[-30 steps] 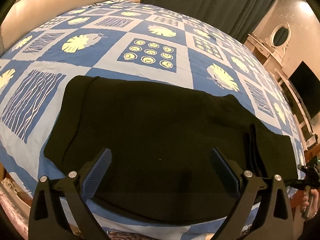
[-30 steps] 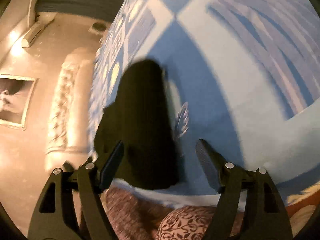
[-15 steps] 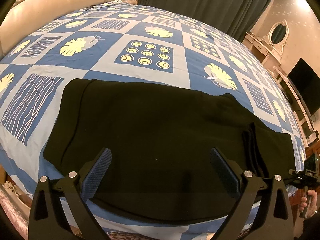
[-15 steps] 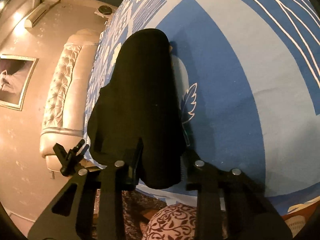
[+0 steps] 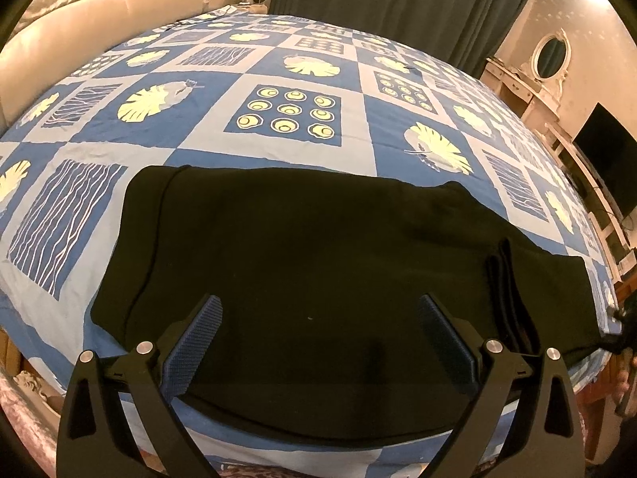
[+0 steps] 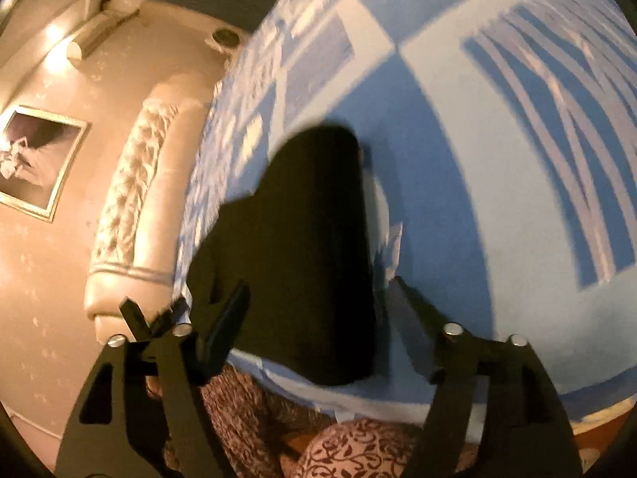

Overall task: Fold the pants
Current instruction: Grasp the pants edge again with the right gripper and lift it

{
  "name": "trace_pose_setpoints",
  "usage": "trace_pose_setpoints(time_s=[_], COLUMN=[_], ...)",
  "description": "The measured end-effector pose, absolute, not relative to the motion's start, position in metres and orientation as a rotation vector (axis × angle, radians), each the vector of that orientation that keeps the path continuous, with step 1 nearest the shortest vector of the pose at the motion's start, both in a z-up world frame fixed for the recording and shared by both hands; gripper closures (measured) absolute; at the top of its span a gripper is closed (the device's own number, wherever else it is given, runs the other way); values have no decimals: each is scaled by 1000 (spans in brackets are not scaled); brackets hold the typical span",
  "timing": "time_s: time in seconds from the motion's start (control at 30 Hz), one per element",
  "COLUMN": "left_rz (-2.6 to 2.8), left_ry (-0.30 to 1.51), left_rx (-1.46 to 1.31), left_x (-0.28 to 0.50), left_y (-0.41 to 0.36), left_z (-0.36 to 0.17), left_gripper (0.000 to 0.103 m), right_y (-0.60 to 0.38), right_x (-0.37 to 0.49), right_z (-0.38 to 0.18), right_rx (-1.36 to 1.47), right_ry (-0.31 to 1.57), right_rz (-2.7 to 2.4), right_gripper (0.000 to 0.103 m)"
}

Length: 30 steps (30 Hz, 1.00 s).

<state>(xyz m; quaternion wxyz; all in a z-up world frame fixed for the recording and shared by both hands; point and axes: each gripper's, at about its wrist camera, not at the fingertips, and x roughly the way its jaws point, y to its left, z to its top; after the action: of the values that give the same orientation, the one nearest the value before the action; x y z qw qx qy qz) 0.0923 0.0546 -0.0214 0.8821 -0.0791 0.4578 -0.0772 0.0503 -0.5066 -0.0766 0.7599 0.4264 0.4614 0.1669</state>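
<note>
Ahead of my left gripper [image 5: 316, 332], jaws spread, empty: pants [image 5: 318, 247], black, flat on bed [image 5: 278, 151]. Soft, limp, light. Right gripper [image 6: 318, 314] gaping over leg end; pinch hem corners.

The pants [image 5: 318, 247] lie on the bed [image 5: 278, 63] along its near edge, headboard [image 5: 79, 20] behind left.

bed: blue patchwork bedspread [image 5: 358, 127] | tufted cream headboard [image 5: 79, 12] | dark curtain [image 5: 398, 4] | oval mirror [image 5: 551, 52] | framed picture [image 6: 36, 159] hung on wall
</note>
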Motion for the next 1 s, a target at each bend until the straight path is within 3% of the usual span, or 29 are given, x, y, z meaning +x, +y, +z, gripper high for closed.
trace_pose_setpoints(time_s=[0.53, 0.57, 0.63, 0.73, 0.87, 0.97, 1.0], left_rz=[-163, -163, -165, -169, -171, -172, -172], left_ry=[987, 989, 991, 994, 993, 988, 985], left_rx=[-149, -146, -143, -147, -141, -137, -138], left_x=[92, 92, 92, 92, 93, 92, 92], left_y=[51, 51, 50, 50, 49, 49, 48], left_z=[-32, -33, -34, -35, -35, -34, -33], left_gripper=[5, 5, 5, 5, 5, 5, 5], right_y=[-506, -506, -504, -506, -503, -499, -496], right_x=[157, 157, 159, 156, 153, 149, 146], right_z=[-108, -108, -110, -117, -113, -99, -91], right_rx=[999, 987, 957, 948, 922, 880, 839], right_ry=[1047, 1054, 1079, 1097, 1088, 1060, 1045], right_rz=[422, 413, 379, 361, 341, 286, 254], right_gripper=[26, 29, 62, 74, 68, 49, 38])
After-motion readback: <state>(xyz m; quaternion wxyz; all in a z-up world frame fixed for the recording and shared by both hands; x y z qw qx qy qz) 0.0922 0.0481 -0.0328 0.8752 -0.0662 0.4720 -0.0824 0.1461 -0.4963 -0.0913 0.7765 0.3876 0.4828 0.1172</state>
